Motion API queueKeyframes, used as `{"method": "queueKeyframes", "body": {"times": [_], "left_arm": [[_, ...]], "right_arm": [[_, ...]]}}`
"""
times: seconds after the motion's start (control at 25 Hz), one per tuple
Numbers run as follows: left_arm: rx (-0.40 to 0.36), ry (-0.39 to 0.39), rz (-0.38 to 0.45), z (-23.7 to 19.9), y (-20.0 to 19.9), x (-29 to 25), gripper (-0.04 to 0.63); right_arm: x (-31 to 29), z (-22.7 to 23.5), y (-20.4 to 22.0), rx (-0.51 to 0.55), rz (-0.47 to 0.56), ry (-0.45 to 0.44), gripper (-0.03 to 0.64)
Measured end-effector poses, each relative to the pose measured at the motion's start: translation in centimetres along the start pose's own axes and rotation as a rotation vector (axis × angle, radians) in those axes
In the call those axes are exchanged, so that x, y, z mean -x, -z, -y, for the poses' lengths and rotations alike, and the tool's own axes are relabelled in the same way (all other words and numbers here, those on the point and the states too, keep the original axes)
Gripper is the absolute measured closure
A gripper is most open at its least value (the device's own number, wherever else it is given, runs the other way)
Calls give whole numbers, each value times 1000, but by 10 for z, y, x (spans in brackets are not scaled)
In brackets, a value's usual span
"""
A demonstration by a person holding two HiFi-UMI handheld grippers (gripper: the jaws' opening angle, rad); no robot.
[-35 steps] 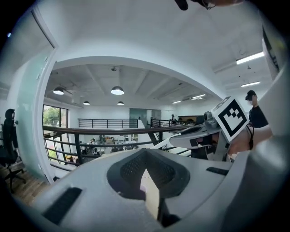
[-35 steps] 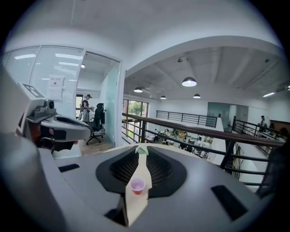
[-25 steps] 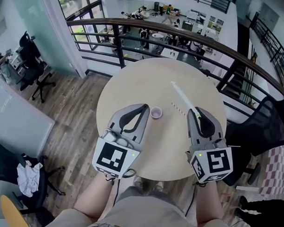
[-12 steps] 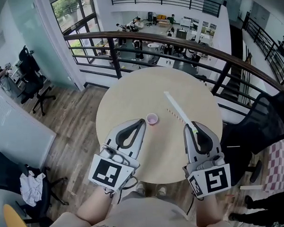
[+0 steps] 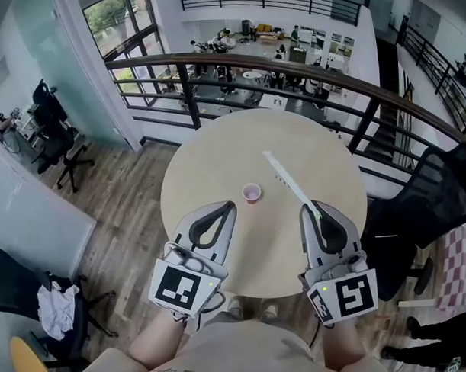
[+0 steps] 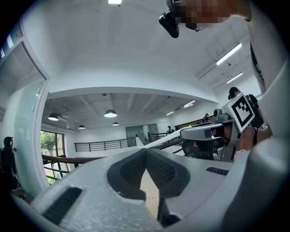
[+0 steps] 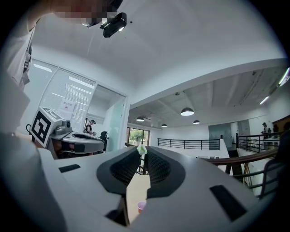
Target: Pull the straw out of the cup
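Note:
A small pink cup [image 5: 251, 192] stands upright on the round beige table [image 5: 209, 152], with no straw in it. The long white straw [image 5: 288, 181] hangs level above the table, right of the cup. Its near end sits between the tips of my right gripper [image 5: 317, 211], whose jaws are closing and pressing on it. The right gripper view shows that greenish end [image 7: 142, 149] pinched at the tips, with the cup [image 7: 142, 206] below. My left gripper [image 5: 228, 207] hovers shut and empty, near-left of the cup. The straw [image 6: 158, 142] also crosses the left gripper view.
A dark curved railing [image 5: 305, 68] runs behind the table, with a lower floor beyond it. A black chair [image 5: 428, 213] stands at the table's right, and office chairs [image 5: 55, 126] stand on the wooden floor at the left.
Both grippers have drawn back toward me, the left one away from the cup. The straw came along with the right gripper. The cup stayed in place.

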State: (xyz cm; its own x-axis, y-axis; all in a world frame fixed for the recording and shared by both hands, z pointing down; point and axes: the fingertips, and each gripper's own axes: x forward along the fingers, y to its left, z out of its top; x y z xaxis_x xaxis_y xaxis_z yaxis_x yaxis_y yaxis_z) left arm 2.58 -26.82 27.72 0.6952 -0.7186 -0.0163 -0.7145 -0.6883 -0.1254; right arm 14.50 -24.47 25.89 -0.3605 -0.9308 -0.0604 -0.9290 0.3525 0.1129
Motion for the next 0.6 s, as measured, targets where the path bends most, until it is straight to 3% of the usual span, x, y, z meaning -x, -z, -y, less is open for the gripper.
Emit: {"method": "queueKeyframes", "body": {"times": [0.6], "left_arm": [[22,12,-9,-7,6,6,583]], "right_arm": [[-9,-14,13,28,-60,-44,571]]}}
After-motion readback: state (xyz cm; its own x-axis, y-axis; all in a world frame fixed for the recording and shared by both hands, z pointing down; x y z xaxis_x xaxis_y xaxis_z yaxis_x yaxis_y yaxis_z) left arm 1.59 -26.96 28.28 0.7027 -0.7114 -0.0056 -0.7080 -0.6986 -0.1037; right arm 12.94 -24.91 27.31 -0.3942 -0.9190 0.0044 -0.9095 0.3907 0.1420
